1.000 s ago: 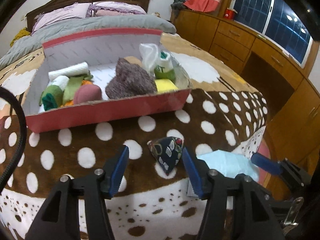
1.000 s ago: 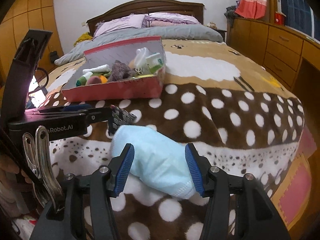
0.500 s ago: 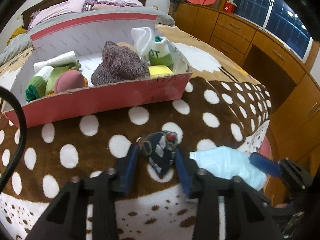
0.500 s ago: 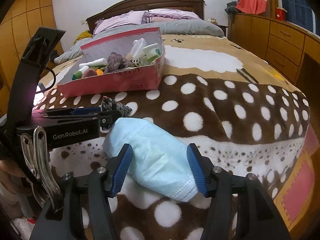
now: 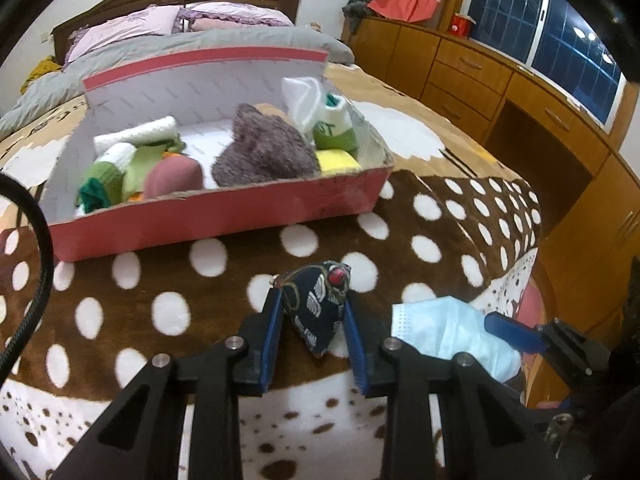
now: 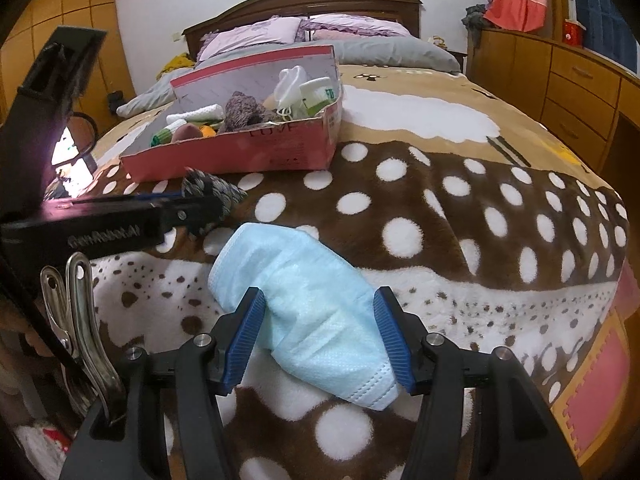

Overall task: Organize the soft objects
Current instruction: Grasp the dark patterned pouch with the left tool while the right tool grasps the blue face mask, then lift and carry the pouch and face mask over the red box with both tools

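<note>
A dark patterned pouch (image 5: 320,304) sits on the spotted blanket between the blue pads of my left gripper (image 5: 312,300). The jaws are closing and both pads press on its sides. From the right wrist view the same pouch (image 6: 212,188) sticks out past the left gripper (image 6: 192,208). A light blue face mask (image 6: 304,280) lies crumpled on the blanket to the right of it. My right gripper (image 6: 320,300) straddles the mask, jaws wide, pads at its edges. The red cardboard box (image 5: 220,224) holds several soft things further up the bed.
The box (image 6: 240,156) has an upright rear flap. The bed's right edge drops off toward wooden drawers (image 5: 460,76). Pillows (image 6: 280,32) and a grey duvet lie at the headboard. A black cable (image 5: 36,240) curves at the left.
The left jaws have closed in from wide apart onto the patterned pouch. The right gripper stays around the mask with almost the same gap.
</note>
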### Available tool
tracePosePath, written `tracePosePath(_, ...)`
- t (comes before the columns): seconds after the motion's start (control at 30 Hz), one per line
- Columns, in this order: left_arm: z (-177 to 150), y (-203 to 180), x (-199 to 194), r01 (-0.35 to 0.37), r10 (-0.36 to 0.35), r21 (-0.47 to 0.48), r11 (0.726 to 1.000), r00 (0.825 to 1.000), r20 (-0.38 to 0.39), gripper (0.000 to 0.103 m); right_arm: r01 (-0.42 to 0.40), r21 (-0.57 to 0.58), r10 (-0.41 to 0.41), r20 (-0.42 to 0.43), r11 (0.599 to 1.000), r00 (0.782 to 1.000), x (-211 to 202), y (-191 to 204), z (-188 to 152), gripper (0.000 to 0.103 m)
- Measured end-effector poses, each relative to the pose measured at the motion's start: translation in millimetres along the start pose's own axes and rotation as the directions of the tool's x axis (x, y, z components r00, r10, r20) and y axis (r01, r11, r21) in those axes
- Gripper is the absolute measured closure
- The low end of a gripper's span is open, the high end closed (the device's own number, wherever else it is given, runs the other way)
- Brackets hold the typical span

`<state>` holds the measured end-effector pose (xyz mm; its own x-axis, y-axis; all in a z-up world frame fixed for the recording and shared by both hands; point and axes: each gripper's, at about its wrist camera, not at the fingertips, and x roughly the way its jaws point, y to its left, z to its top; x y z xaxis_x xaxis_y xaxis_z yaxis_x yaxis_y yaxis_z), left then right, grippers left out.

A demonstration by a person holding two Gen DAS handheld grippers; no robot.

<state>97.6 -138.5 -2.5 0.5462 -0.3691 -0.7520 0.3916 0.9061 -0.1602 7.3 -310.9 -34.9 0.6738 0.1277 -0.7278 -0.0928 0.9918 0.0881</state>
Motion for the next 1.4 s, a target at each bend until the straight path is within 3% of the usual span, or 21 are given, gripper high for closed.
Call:
tracePosePath(0.23, 1, 11, -9, -0.028, 0.028, -0.025, 0.999, 1.000, 0.010, 0.072, -0.005, 0.001, 0.005, -0.008, 1.000, 1.000, 2, -1, -1, 0.046)
tracePosePath(0.4, 0, 13, -12, -0.035, 0.035, -0.026, 0.999, 0.999, 0.011, 0.072, -0.003, -0.012, 0.004, 0.008, 1.000, 1.000, -2, 2, -2, 0.064)
tracePosePath(0.7, 1, 16, -22, -0.046, 0.047, -0.026, 0.999, 0.998, 0.033, 0.072, -0.030, -0.010, 0.031, 0.044, 0.999, 0.999, -13, 9, 2, 0.083)
tracePosePath(1.07, 6, 35, -46, -0.087, 0.093, -0.070, 0.994, 0.992, 0.084, 0.072, -0.050, -0.047, 0.055, 0.099, 0.998, 0.994, -21, 28, 28, 0.086)
tracePosePath(1.4, 27, 55, -66, -0.119, 0.133, -0.096, 0.988, 0.979, 0.152, 0.072, -0.082, -0.074, 0.091, 0.133, 0.994, 0.987, -11, 49, 72, 0.086)
